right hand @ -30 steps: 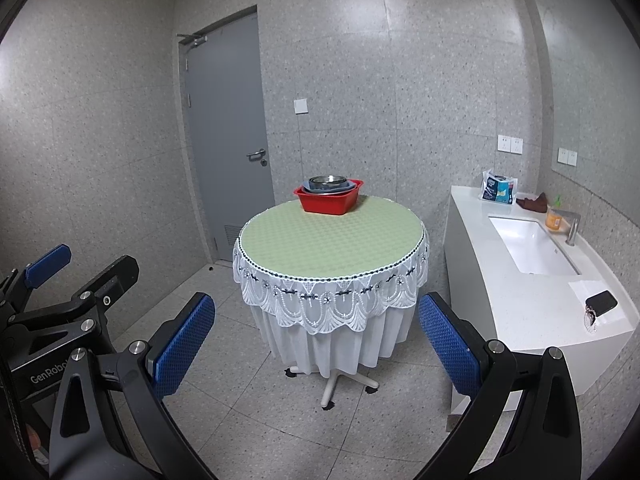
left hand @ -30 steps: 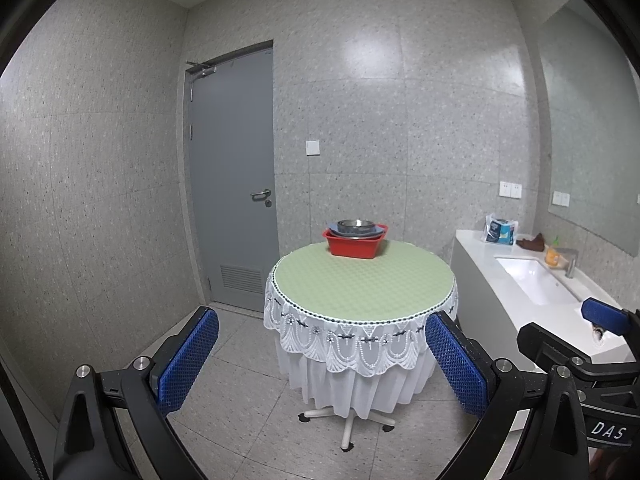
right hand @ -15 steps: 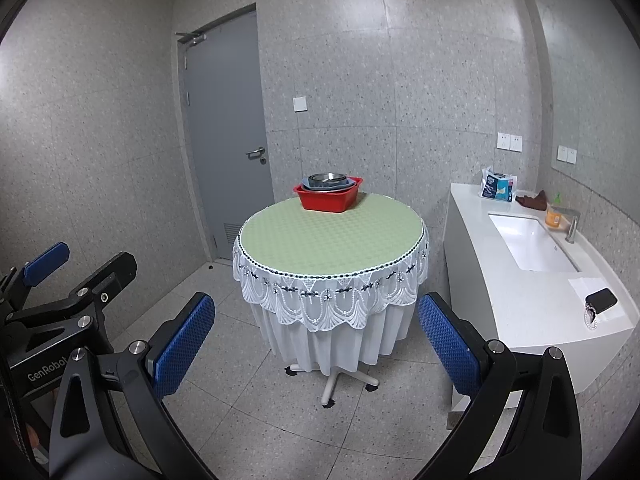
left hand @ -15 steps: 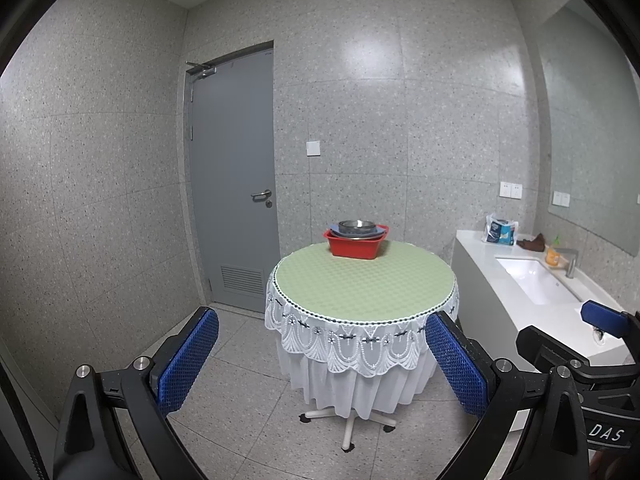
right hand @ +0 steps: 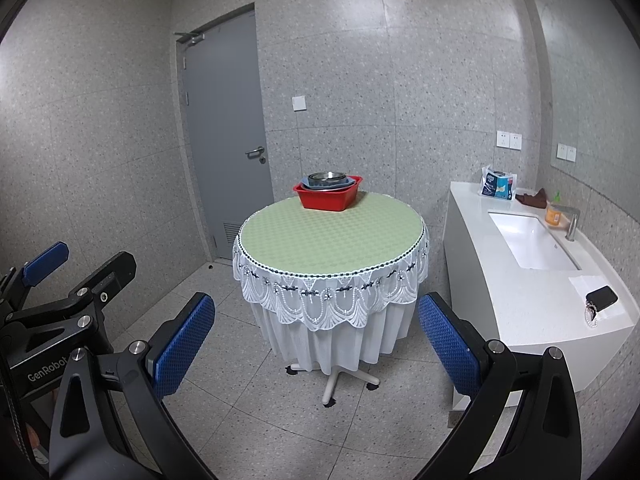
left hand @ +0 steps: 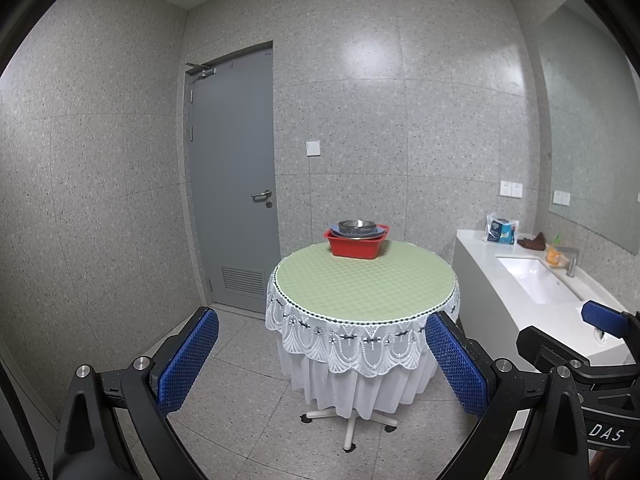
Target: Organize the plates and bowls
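Speckled grey tiled walls (left hand: pixel 440 128) enclose a small washroom with a pale tiled floor (right hand: pixel 240 400). A plain grey door (left hand: pixel 236 184) with a metal lever handle and a low vent grille stands shut at the back left, a white wall switch (left hand: pixel 313 148) just beside it. In the middle stands a round worktop (left hand: pixel 364 280) under a light green cloth with a white lace skirt. Along the right wall runs a white counter (right hand: pixel 520 292) with a sunken white basin (right hand: pixel 528 240), a large mirror (left hand: pixel 592 152) above it.

The table (right hand: pixel 332 236) top is bare from its centre to 6 o'clock; only the red tub (right hand: pixel 329 196) stands at 12 o'clock. The counter (right hand: pixel 520 300) blocks the 3 o'clock side.
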Demonstrator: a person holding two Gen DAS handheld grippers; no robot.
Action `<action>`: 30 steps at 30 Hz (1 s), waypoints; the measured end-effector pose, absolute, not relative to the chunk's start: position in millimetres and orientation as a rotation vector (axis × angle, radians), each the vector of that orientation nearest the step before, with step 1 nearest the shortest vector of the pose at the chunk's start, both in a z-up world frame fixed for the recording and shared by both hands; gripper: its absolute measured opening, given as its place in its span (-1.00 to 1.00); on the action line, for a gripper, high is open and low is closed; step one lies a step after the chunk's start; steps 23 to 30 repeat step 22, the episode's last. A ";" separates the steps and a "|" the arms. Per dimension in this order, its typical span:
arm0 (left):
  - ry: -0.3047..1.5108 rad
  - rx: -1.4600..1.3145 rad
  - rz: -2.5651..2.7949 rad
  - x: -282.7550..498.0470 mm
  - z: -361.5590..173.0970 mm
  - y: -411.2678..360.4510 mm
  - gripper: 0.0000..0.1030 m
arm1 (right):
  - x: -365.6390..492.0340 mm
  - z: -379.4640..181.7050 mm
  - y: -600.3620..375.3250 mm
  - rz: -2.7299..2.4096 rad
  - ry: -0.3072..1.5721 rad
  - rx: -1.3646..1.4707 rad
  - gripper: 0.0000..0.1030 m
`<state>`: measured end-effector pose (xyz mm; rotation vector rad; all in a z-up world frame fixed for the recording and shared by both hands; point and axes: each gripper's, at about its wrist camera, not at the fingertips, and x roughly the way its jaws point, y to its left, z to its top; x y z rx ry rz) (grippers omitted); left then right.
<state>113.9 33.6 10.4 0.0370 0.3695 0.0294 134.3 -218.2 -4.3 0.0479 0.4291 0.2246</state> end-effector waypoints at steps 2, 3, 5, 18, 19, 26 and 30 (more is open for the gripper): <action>0.370 0.037 0.028 114.2 10.3 34.1 0.99 | 134.2 -4.2 -218.5 0.225 0.428 0.048 1.00; 0.370 0.037 0.030 113.8 10.6 33.7 0.99 | 134.4 -4.2 -218.3 0.224 0.429 0.048 1.00; 0.370 0.037 0.029 114.2 10.6 34.5 0.99 | 134.3 -4.2 -218.7 0.225 0.428 0.049 1.00; 0.389 0.043 0.028 127.3 6.8 35.9 0.99 | 142.7 -11.9 -209.4 0.219 0.445 0.058 1.00; 0.390 0.044 0.029 130.0 8.5 35.0 0.99 | 145.1 -12.2 -209.1 0.220 0.447 0.059 1.00; 0.395 0.047 0.034 141.3 7.9 32.6 0.99 | 152.9 -13.6 -208.9 0.222 0.453 0.061 1.00; 0.395 0.047 0.034 141.3 7.9 32.6 0.99 | 152.9 -13.6 -208.9 0.222 0.453 0.061 1.00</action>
